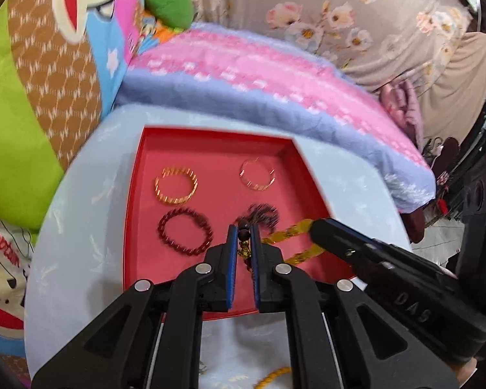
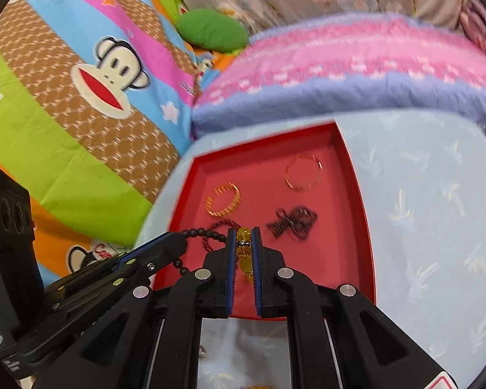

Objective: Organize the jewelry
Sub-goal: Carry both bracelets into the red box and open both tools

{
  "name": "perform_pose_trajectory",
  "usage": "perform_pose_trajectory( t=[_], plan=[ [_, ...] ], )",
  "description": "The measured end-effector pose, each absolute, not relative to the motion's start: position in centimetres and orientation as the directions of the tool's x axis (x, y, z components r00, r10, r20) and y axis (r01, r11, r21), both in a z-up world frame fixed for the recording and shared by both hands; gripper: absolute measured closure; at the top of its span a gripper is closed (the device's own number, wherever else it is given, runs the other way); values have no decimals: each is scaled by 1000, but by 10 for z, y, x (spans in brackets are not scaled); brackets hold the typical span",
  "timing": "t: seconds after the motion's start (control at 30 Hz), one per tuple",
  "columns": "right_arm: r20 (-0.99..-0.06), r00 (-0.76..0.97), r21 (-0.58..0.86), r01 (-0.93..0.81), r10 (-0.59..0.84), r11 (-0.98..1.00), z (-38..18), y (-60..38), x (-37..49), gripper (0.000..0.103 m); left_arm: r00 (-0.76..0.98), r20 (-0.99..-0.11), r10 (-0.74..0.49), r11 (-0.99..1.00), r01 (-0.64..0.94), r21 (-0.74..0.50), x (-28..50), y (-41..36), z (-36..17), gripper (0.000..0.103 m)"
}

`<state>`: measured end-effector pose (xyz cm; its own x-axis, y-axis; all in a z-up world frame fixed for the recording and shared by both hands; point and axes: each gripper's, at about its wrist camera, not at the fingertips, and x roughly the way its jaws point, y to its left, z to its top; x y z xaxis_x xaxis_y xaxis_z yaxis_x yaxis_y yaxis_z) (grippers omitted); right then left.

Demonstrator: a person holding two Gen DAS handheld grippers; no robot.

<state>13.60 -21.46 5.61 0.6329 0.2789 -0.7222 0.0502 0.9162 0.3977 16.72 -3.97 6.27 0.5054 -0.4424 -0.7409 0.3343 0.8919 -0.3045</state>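
Both views are bright and evenly lit by soft, diffuse light; its source is not visible. Shadows are faint, limited to a thin dark band inside the walls of the red tray [image 1: 139, 175]. Small glints appear on the round metal rivets [image 1: 204, 268] of the near gripper. Fisheye distortion bends straight edges strongly; black vignette fills the corners. Motion blur smears the pink blanket [image 2: 356, 55], the floral curtain [image 1: 372, 16] and the bracelets [image 1: 186, 235] in the tray. The black linkages stay sharp.

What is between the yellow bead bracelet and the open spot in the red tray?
Nothing visible. The right claw holds the yellow bracelet above bare tray floor; the black piece lies just beyond.
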Motion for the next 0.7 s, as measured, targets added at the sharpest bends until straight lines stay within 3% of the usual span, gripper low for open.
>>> perform_pose_trajectory(
  t=[0.2, 0.6, 0.67, 0.7],
  plan=[
    [-788, 583, 325, 117, 200, 939, 19, -229, 134, 94, 497, -800, -337, 935, 280, -219, 171, -26, 19, 95],
    [-816, 569, 197, 105, 104, 975, 3, -218, 135, 93, 511, -822, -251, 947, 304, -99, 163, -36, -1, 95],
    [-806, 585, 193, 114, 91, 975, 6, -219, 133, 92, 532, -815, -229, 952, 297, -73, 161, -37, 1, 88],
    [-800, 593, 194, 117, 88, 974, 8, -220, 132, 88, 544, -811, -216, 956, 288, -62, 159, -36, 3, 73]
  ],
)
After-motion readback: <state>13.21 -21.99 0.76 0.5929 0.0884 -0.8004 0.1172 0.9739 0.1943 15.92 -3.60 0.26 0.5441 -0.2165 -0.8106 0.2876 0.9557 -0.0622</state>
